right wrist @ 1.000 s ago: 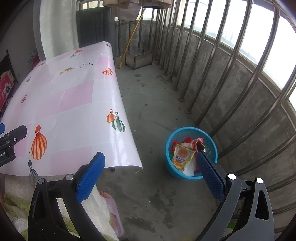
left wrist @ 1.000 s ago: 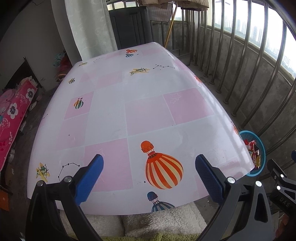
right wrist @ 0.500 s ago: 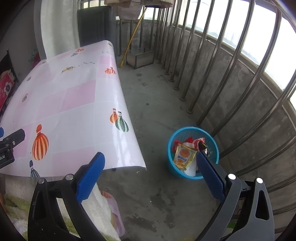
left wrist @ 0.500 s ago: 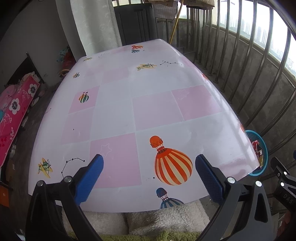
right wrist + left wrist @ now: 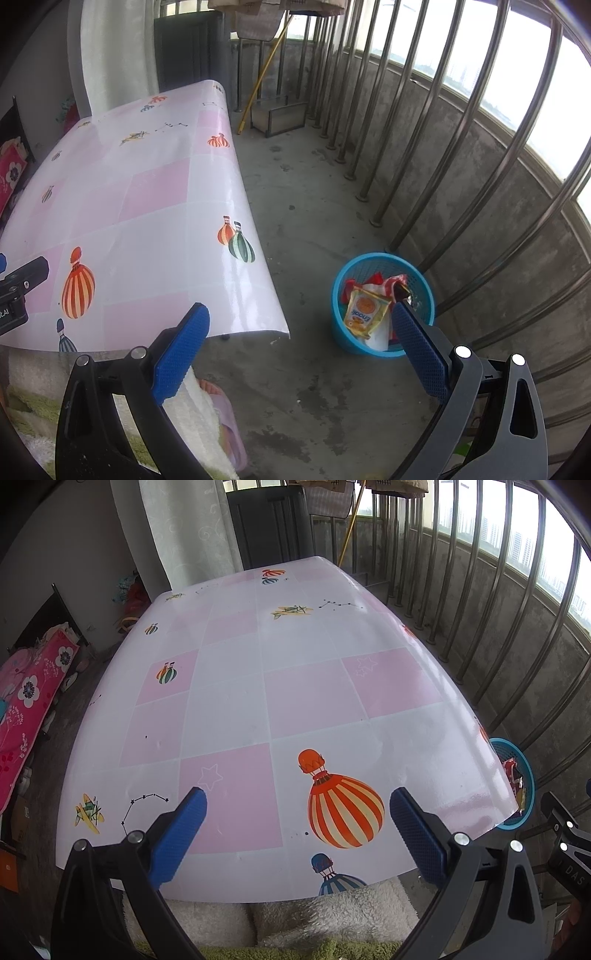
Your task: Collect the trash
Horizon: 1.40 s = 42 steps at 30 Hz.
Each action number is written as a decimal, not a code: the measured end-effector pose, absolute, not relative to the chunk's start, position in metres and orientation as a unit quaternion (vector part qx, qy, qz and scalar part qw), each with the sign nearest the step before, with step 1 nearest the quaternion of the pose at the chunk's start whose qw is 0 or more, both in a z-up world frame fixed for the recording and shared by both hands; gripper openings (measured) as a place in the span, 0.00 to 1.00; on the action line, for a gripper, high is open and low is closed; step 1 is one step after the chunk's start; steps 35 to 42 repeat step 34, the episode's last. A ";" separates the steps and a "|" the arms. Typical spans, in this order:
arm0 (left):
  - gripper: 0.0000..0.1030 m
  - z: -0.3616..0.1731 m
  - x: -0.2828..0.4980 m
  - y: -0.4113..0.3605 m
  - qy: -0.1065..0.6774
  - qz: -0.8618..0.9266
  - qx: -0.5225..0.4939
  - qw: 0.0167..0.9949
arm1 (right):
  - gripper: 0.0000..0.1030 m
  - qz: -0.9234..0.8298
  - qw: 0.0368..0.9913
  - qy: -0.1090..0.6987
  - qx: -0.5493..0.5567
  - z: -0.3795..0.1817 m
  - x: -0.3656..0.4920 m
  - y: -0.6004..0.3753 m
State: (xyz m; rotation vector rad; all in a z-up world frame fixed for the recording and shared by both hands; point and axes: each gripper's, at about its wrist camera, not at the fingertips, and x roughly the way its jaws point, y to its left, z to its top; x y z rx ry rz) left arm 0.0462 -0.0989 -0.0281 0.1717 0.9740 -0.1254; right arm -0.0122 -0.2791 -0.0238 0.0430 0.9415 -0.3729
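Place: enclosed balcony of a home
Railing: steel window bars (image 5: 417, 122) along the right of the frame, city skyline beyond
Floor: bare stained concrete floor (image 5: 314, 221), centre
Furnishing: tabletop (image 5: 295, 709) under a balloon-print cloth, centre
Household signs: curtain (image 5: 188, 528) upper left; floral bedding (image 5: 26, 701) far left; blue trash basket (image 5: 341, 332) lower right

The table cover (image 5: 295, 686) has pink and white squares with orange striped balloons; the bin (image 5: 341, 332) is blue.

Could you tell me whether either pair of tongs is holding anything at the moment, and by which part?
Nothing is held: the left tongs and right tongs are both open and empty.
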 end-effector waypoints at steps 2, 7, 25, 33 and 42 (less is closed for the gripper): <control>0.94 -0.028 0.046 -0.099 0.467 -0.060 0.083 0.878 | 0.92 -0.178 0.874 0.451 0.021 -0.024 -0.012 -0.279; 0.94 -0.028 0.046 -0.099 0.468 -0.060 0.083 0.878 | 0.92 -0.180 0.874 0.451 0.019 -0.024 -0.012 -0.280; 0.94 -0.028 0.046 -0.100 0.468 -0.060 0.083 0.878 | 0.92 -0.181 0.874 0.450 0.014 -0.024 -0.013 -0.282; 0.94 -0.034 0.047 -0.099 0.475 -0.064 0.082 0.874 | 0.92 -0.181 0.874 0.450 0.014 -0.024 -0.013 -0.283; 0.94 -0.033 0.047 -0.099 0.476 -0.064 0.081 0.874 | 0.92 -0.181 0.874 0.450 0.013 -0.024 -0.013 -0.282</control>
